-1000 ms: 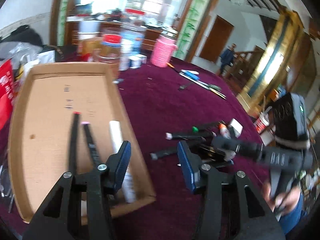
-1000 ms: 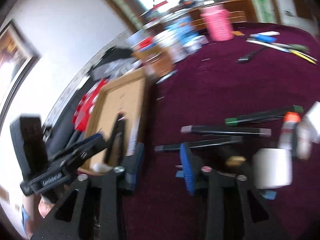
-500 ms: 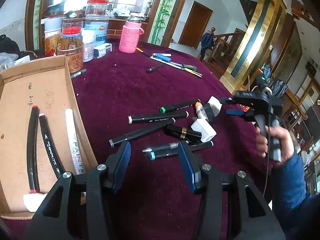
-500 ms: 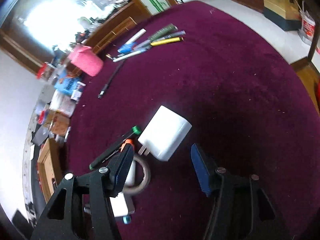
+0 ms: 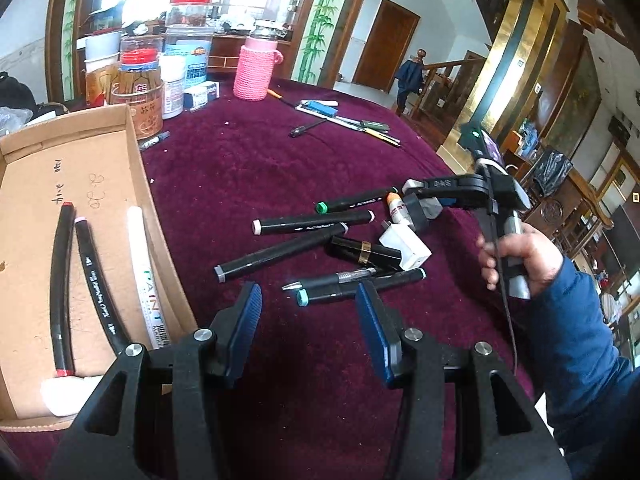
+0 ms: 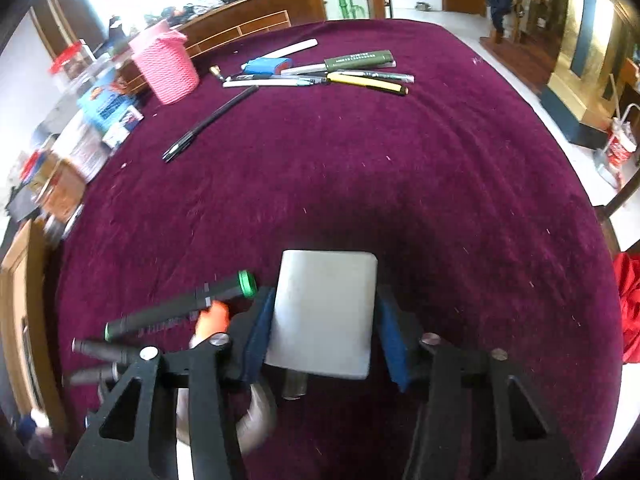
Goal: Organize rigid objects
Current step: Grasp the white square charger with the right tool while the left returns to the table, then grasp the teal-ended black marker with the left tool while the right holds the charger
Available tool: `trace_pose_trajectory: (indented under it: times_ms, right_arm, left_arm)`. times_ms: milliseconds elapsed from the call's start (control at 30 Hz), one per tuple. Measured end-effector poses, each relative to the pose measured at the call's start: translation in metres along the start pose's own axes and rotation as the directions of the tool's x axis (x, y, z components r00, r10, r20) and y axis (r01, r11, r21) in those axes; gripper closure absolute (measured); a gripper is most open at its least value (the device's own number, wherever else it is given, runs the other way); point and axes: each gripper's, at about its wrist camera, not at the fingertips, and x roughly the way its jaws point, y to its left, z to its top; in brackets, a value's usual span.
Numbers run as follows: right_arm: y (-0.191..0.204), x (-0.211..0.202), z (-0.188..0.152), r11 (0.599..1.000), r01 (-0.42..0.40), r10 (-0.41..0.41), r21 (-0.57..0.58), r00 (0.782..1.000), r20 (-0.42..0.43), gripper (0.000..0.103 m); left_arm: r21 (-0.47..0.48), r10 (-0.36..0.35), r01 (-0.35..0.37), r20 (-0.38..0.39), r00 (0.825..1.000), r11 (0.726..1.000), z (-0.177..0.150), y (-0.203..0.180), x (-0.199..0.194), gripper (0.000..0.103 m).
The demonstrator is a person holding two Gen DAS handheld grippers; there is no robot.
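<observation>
My right gripper [image 6: 324,328] has its blue pads around a white plug adapter [image 6: 326,312] on the purple cloth; the left pad touches it, a thin gap shows on the right. In the left wrist view the right gripper [image 5: 424,206] sits over that adapter at the pile of markers [image 5: 312,224], with a second white charger [image 5: 404,246] and a black-gold tube [image 5: 366,252]. My left gripper [image 5: 308,312] is open and empty, just before a teal-capped marker [image 5: 360,286]. The cardboard box [image 5: 148,200] at the left holds two black markers [image 5: 60,280] and a white paint pen [image 5: 146,276].
Jars and tins [image 5: 136,96] and a pink knitted holder [image 5: 254,72] stand at the back. A row of pens [image 6: 340,70] and a loose black pen [image 6: 208,120] lie far across the cloth. A tape roll [image 6: 256,416] lies under my right gripper.
My right gripper has swung down over the white adapter and narrowed around it. My left gripper has stayed open, drifting slightly toward the marker pile.
</observation>
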Motion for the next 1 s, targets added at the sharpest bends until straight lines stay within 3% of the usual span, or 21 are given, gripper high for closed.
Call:
trace_pose_trajectory:
  times_ms: [133,167,233,367,433,633,733,800,900,1000]
  right_arm:
    - [-0.025,-0.018,-0.024,0.995,-0.098,0.098,0.018,0.995,0.022,0.059]
    - [-0.03,-0.021,-0.031,0.992,-0.127,0.126,0.023,0.991,0.039,0.059]
    - [-0.036,-0.025,-0.039,0.987,-0.156,0.153,0.035,0.986,0.073,0.059]
    - [-0.044,-0.025,-0.038,0.974,-0.221,0.217,0.048,0.973,0.082,0.059]
    - [-0.045,-0.025,-0.039,0.972,-0.23,0.225,0.048,0.971,0.082,0.059]
    - [-0.047,-0.026,-0.039,0.966,-0.25,0.245,0.058,0.966,0.08,0.059]
    - [-0.048,-0.025,-0.038,0.964,-0.258,0.253,0.064,0.964,0.077,0.059]
    - [-0.046,-0.025,-0.039,0.966,-0.25,0.245,0.059,0.967,0.076,0.059]
    - [-0.044,-0.025,-0.039,0.969,-0.241,0.236,0.057,0.969,0.076,0.059]
    - [-0.044,-0.025,-0.039,0.97,-0.238,0.233,0.057,0.969,0.077,0.059]
  left_arm:
    - [0.069,-0.05,0.052,-0.023,0.998,0.996,0.0,-0.017,0.011,0.055]
    - [0.104,-0.069,0.073,-0.037,0.997,0.992,0.001,-0.025,0.016,0.05]
    - [0.169,-0.06,0.07,-0.067,0.996,0.983,0.001,-0.039,0.028,0.044]
    - [0.28,-0.035,0.072,-0.135,0.99,0.957,0.0,-0.06,0.051,0.044]
    - [0.325,0.022,0.024,-0.136,0.99,0.945,0.001,-0.065,0.061,0.044]
    - [0.384,0.073,0.013,-0.208,0.975,0.923,0.003,-0.07,0.092,0.044]
    - [0.404,0.08,0.02,-0.228,0.97,0.915,-0.004,-0.077,0.096,0.046]
    - [0.417,0.053,0.062,-0.259,0.964,0.907,-0.012,-0.087,0.094,0.054]
    - [0.426,0.023,0.11,-0.297,0.955,0.898,-0.02,-0.101,0.091,0.055]
    - [0.44,0.055,0.077,-0.279,0.959,0.895,-0.017,-0.109,0.096,0.055]
